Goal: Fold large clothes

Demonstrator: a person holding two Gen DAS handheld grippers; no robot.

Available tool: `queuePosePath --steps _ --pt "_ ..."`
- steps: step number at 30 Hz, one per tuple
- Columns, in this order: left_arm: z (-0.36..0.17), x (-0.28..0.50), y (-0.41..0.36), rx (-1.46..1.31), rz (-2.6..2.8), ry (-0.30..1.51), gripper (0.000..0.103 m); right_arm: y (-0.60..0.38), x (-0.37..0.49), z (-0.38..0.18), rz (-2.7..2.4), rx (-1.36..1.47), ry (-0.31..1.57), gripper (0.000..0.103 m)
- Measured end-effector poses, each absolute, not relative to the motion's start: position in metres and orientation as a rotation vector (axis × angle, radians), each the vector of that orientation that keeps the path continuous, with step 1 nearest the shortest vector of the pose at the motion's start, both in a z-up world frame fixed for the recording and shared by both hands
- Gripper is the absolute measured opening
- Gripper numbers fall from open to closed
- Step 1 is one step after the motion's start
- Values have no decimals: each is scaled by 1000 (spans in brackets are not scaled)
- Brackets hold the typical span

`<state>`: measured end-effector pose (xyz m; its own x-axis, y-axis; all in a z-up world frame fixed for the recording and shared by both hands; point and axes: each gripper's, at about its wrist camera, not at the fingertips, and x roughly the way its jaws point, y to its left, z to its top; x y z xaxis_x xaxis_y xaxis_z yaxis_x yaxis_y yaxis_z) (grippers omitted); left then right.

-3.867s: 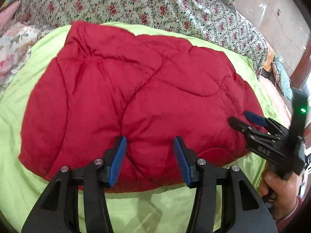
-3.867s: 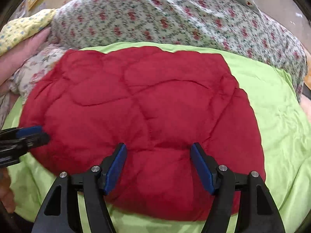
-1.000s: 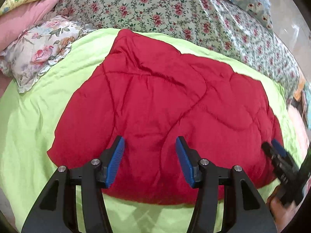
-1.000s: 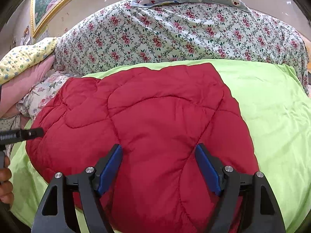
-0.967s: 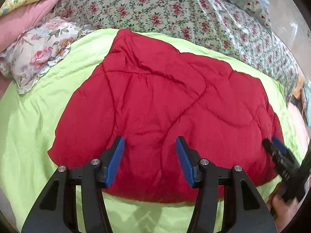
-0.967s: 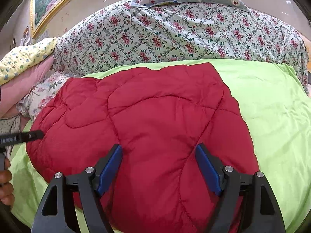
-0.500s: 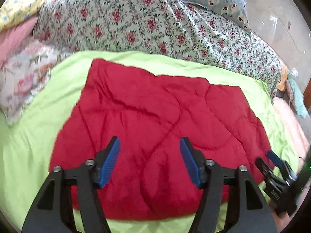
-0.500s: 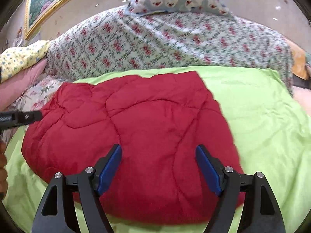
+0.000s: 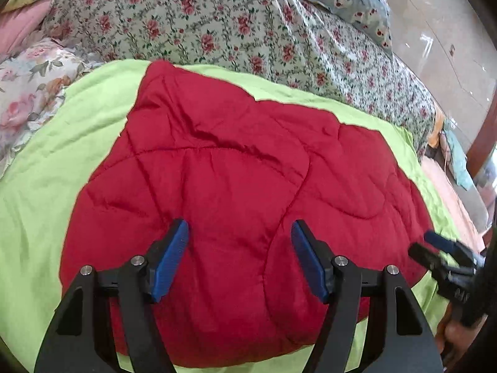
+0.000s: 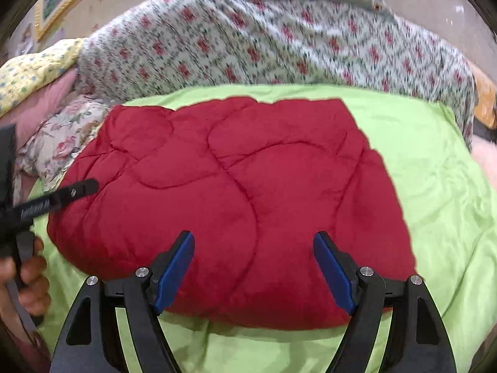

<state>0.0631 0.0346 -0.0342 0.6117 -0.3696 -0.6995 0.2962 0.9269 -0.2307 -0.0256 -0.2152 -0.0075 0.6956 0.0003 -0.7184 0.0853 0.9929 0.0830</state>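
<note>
Left gripper (image 9: 239, 258) was widened since a second ago; right gripper (image 10: 254, 275) also released. Red quilted garment (image 9: 242, 186) was laid folded, puffy, ungrasped.

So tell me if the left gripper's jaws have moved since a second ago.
Yes. The left gripper has just been opening: its blue pads stand wider apart against its own black frame, nothing between them, above the red quilted garment.

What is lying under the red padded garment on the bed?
The red padded garment lies on a lime green cover, which shows all around it. Whatever is beneath the garment's middle is covered and cannot be seen.
</note>
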Motion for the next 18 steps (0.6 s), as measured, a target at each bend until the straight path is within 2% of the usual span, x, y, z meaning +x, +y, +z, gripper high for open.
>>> queuePosePath --steps 7,13,18 --pt "-41 69 39 -102 -396 842 68 -220 23 -26 -98 63 903 82" --pt "-44 75 53 -182 -382 847 65 -227 48 -34 -90 93 909 84" --pt "-37 75 38 -125 -355 814 66 -230 52 -42 -64 101 905 85"
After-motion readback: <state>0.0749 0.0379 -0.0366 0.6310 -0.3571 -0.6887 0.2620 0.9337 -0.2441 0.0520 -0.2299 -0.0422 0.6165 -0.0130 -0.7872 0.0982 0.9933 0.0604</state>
